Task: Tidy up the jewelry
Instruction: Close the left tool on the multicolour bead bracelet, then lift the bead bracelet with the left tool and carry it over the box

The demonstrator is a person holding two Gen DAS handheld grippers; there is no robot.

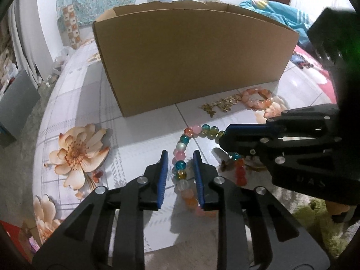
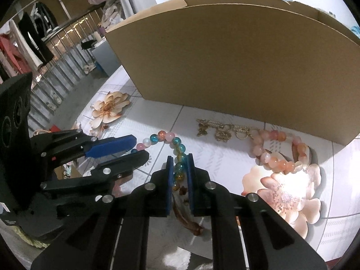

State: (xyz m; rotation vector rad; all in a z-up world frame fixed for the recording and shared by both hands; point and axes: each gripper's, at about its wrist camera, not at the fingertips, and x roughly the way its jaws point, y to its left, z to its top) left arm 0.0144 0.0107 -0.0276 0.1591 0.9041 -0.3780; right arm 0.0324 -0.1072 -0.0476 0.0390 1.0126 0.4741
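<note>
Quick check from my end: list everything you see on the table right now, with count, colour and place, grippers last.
Cardboard box: one, brown, open top, at the back of the table.
Bead necklace: one, mixed blue, pink, yellow and orange beads, in front of the box, running between both grippers' fingers.
Bead bracelet: one, peach and pink, near the box's right front corner.
Gold chain: one, gold with a butterfly charm, between necklace and bracelet, by the box.
Tablecloth: one, white with peach flowers, covering the table.
Left gripper: black, blue pads, straddling the necklace.
Right gripper: black, blue pads, closed on the necklace.
</note>
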